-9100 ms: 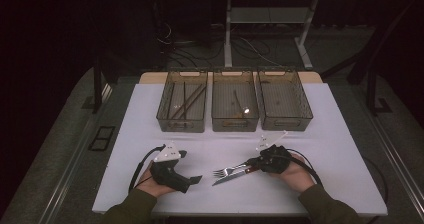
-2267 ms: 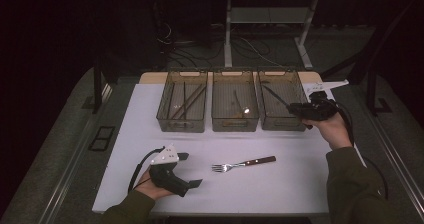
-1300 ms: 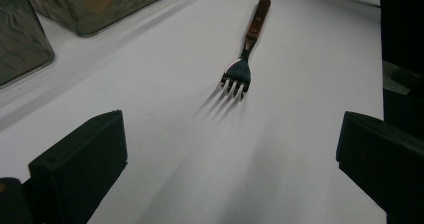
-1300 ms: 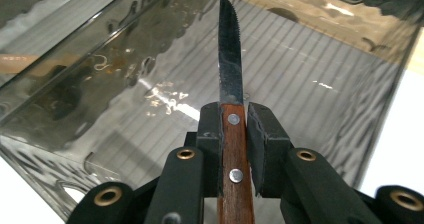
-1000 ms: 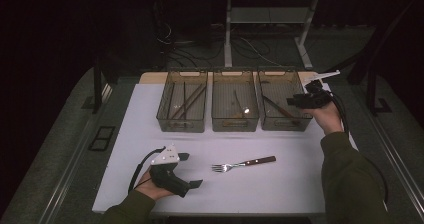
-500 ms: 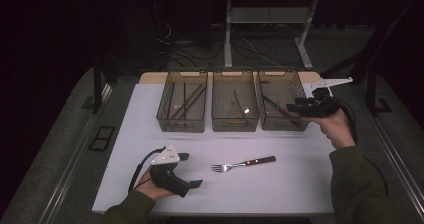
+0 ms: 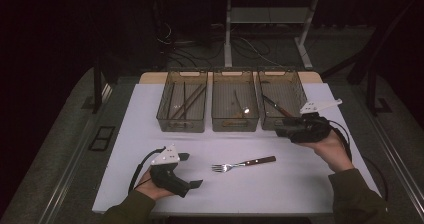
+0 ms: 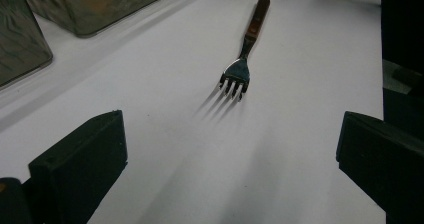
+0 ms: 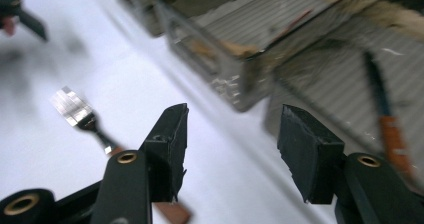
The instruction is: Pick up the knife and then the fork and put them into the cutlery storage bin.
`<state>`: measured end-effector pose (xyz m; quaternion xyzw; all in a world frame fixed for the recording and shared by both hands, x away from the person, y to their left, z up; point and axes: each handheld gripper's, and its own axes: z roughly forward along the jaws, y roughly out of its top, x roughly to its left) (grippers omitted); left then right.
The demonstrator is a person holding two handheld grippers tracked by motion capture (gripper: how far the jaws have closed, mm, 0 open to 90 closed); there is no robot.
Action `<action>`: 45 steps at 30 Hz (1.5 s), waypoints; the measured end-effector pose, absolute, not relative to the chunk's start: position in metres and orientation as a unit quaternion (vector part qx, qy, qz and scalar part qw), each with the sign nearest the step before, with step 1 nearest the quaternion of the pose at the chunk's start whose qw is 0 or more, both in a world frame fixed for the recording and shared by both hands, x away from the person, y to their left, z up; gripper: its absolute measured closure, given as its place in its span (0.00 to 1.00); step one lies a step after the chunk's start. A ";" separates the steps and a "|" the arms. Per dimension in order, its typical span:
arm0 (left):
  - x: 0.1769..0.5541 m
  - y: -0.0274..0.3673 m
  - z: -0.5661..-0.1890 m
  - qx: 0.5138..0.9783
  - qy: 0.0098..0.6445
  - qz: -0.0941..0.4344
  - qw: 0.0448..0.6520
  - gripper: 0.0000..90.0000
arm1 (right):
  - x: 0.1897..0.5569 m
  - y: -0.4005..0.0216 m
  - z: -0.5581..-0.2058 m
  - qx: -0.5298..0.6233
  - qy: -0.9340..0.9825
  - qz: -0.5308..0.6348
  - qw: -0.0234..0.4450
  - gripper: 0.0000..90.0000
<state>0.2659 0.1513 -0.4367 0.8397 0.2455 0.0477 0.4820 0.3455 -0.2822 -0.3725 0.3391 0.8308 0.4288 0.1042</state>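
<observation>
My right gripper (image 7: 283, 132), jaws just opening and empty; left gripper (image 7: 192, 170) open too. Fork (image 7: 243, 164) lies mid-bench, handle toward three o'clock: light, stiff, slippery steel, so grab the wooden handle.

L tool (image 7: 192, 183) open, resting; R tool (image 7: 280, 132) raised, jaws just opened, empty.

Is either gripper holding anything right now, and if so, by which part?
Nothing is held. The left gripper stands open over bare table, short of the fork. The right gripper has just been opening, with nothing between its jaws.
</observation>
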 end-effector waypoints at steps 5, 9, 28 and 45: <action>0.266 0.151 -0.437 0.840 0.245 0.049 0.482 0.00 | 0.333 -0.268 -0.386 0.312 0.843 0.430 0.085 0.50; 0.266 0.153 -0.437 0.837 0.250 0.049 0.485 0.00 | 0.326 -0.256 -0.395 0.295 0.850 0.431 0.071 0.50; 0.267 0.153 -0.437 0.839 0.246 0.049 0.482 0.00 | 0.321 -0.211 -0.431 0.235 0.890 0.389 0.029 0.59; 0.267 0.153 -0.438 0.840 0.248 0.048 0.480 0.00 | 0.320 -0.192 -0.445 0.183 0.919 0.348 0.043 0.74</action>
